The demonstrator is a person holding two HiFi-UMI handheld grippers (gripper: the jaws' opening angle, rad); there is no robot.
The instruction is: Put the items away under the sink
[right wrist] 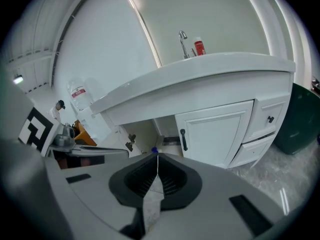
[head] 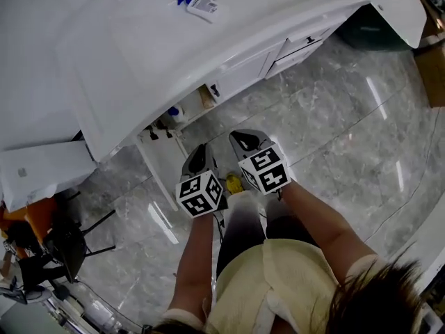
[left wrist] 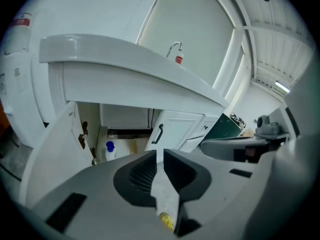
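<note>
Both grippers hang in front of the white vanity (head: 139, 68), above the grey floor. My left gripper (head: 199, 152) (left wrist: 159, 151) is open by a narrow gap with nothing in it; floor and a small yellow thing (left wrist: 167, 220) show through. My right gripper (head: 240, 138) (right wrist: 157, 156) is shut, its jaws meeting in a thin line, and holds nothing. The left cabinet door (head: 163, 162) (left wrist: 55, 149) stands open. Inside the cabinet stands a white bottle with a blue cap (head: 175, 113) (left wrist: 110, 150). A blue-and-white item (head: 201, 5) lies on the counter.
A red bottle (right wrist: 199, 47) stands by the faucet (right wrist: 183, 43). The right cabinet door (right wrist: 215, 131) and the drawers (right wrist: 270, 121) are closed. A dark green bin (head: 375, 26) sits right of the vanity. A black stand (head: 62, 242) is on the floor at left.
</note>
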